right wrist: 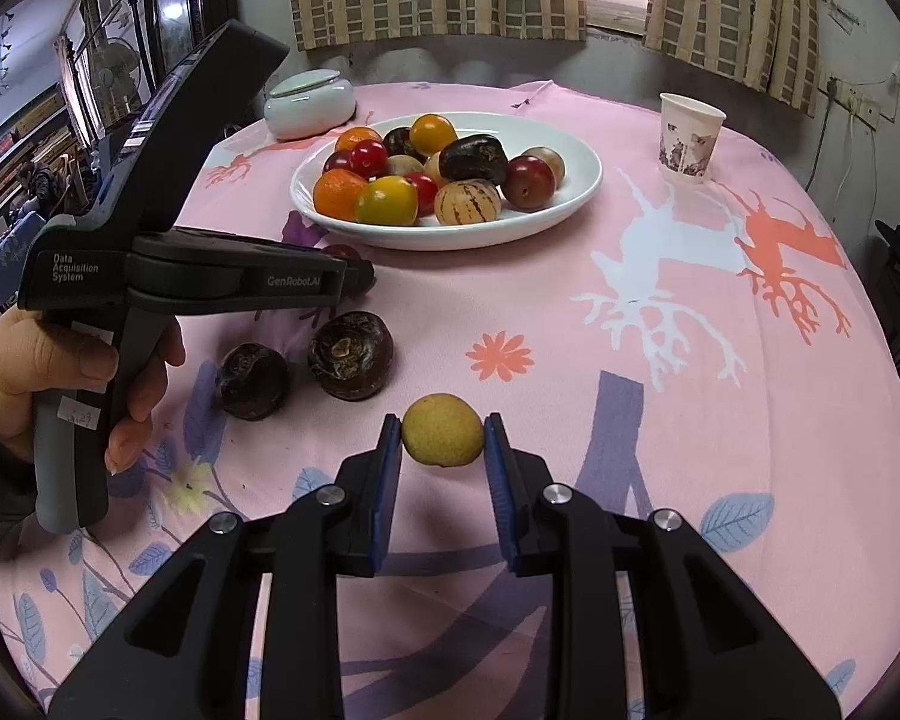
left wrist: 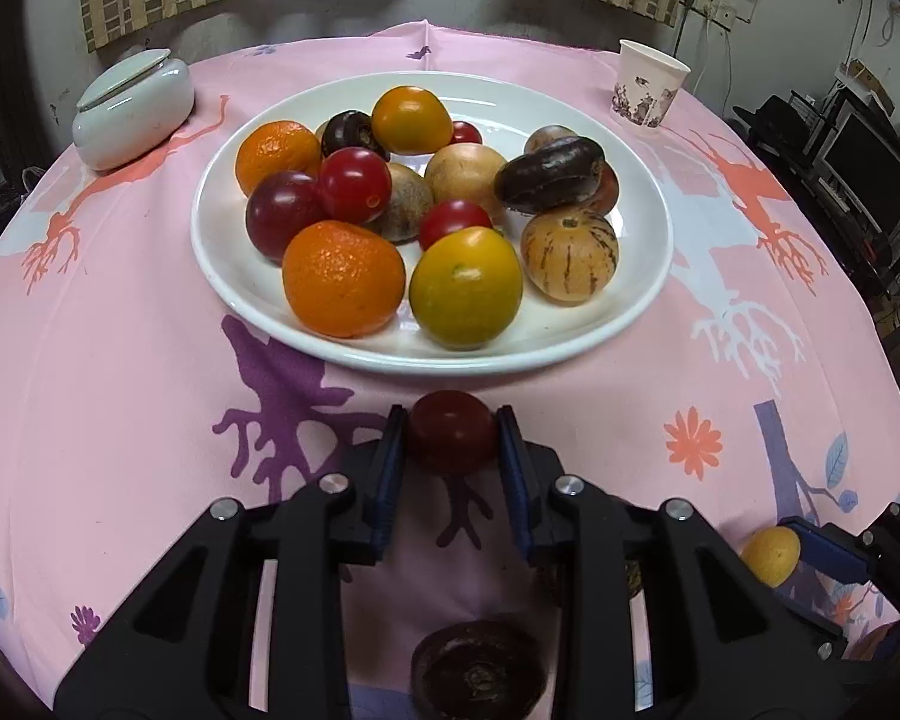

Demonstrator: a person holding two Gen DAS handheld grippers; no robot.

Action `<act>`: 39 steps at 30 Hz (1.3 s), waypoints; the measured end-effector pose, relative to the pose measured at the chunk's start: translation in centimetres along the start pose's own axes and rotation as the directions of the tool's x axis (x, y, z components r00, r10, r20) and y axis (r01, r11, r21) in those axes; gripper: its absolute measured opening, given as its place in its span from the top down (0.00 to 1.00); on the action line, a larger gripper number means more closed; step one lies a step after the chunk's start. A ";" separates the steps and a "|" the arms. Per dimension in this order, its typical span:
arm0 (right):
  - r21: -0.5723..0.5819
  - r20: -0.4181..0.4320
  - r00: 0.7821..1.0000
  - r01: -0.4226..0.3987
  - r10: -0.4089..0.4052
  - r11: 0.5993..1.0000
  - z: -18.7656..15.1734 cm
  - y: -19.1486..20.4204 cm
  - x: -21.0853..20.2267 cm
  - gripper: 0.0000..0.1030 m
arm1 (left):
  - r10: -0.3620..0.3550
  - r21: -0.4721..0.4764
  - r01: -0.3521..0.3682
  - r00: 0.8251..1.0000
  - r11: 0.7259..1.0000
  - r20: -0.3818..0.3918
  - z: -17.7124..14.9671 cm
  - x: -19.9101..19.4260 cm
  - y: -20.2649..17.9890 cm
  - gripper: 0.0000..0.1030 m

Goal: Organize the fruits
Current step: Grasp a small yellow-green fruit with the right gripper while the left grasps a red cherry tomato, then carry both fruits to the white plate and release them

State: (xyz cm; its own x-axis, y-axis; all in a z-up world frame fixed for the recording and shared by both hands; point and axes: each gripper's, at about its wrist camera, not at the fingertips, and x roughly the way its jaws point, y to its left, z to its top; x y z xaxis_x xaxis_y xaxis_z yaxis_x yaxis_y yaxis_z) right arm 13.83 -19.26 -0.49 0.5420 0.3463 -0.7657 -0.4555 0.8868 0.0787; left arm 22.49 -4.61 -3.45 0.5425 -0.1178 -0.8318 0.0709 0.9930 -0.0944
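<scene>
A white plate (left wrist: 642, 294) holds several fruits: oranges, red tomatoes, yellow citrus, a striped melon and dark fruits. It also shows in the right wrist view (right wrist: 576, 180). My left gripper (left wrist: 450, 429) is shut on a dark red tomato (left wrist: 450, 429), just in front of the plate's near rim. My right gripper (right wrist: 443, 431) is shut on a small yellow fruit (right wrist: 443, 429) near the tablecloth, at the front right. Two dark brown fruits (right wrist: 350, 354) (right wrist: 253, 379) lie on the cloth between the grippers; one shows below the left gripper (left wrist: 477, 669).
A pink patterned tablecloth (left wrist: 120, 372) covers the round table. A white lidded jar (left wrist: 132, 105) stands at the back left, a paper cup (left wrist: 648, 87) at the back right. Curtains and a wall lie behind. Shelves and equipment stand to the sides.
</scene>
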 end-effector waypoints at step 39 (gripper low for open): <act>-0.032 0.200 0.979 0.030 -0.023 0.999 12.6 2.3 5.4 0.73 | -0.115 0.029 0.112 0.980 0.993 0.165 7.8 -5.2 5.2 0.70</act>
State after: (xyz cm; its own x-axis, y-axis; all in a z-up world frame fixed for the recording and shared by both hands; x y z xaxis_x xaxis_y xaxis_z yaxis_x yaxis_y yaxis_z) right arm 24.57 -11.48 3.62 0.6825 0.3805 -0.6240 -0.4615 0.8864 0.0357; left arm 26.60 1.13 4.63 0.6612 -0.2308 -0.7138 0.1553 0.9730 -0.1707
